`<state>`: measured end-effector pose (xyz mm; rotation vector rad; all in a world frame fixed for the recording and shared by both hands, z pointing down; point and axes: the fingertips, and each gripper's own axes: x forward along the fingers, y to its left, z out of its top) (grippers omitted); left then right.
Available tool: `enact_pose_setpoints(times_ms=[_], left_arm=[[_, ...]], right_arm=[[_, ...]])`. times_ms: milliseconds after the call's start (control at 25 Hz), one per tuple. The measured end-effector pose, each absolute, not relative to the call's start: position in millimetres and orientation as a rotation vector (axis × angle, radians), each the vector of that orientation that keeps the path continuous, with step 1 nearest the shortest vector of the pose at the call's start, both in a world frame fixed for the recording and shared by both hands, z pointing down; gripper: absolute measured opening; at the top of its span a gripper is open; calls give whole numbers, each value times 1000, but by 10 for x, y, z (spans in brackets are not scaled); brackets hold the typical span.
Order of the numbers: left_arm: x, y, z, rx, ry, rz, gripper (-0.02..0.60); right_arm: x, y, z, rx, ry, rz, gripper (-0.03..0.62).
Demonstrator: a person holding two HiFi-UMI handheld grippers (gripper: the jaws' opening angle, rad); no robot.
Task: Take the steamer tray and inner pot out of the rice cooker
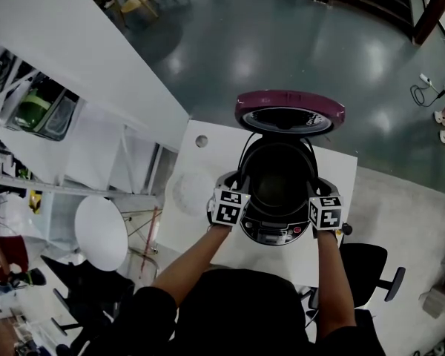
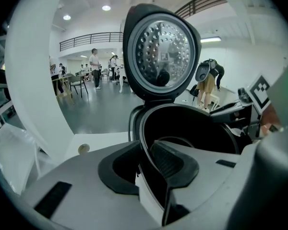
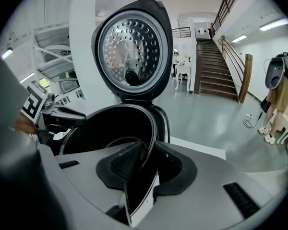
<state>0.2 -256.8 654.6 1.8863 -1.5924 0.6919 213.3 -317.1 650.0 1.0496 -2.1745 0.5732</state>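
Observation:
The rice cooker (image 1: 276, 233) stands on the white table (image 1: 187, 237) with its lid (image 1: 289, 111) swung up at the back. The dark inner pot (image 1: 278, 182) sits inside it and looks empty. My left gripper (image 1: 236, 185) is at the pot's left rim and my right gripper (image 1: 317, 189) at its right rim. In the left gripper view the thin rim of the pot (image 2: 197, 123) runs between the two pads of the left gripper (image 2: 144, 163), one inside and one outside. The right gripper (image 3: 146, 163) holds the pot (image 3: 110, 126) in the same way.
A pale round thing (image 1: 190, 191), possibly the steamer tray, lies on the table left of the cooker. A black office chair (image 1: 371, 267) stands at the table's right. White shelving and a round white top (image 1: 100, 232) fill the left. People stand far off in the hall.

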Motion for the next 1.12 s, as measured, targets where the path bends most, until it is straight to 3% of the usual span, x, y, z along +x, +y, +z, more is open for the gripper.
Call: enact_pose_setpoints(times_ms=[400, 1120], left_arm=[[18, -2557, 6522, 1815, -1549, 600, 48], [-18, -2509, 6313, 1758, -1559, 436, 32]], right_arm=[[2178, -3194, 6474, 1085, -2162, 605, 58], [2229, -3247, 6281, 1212, -2199, 917, 21]])
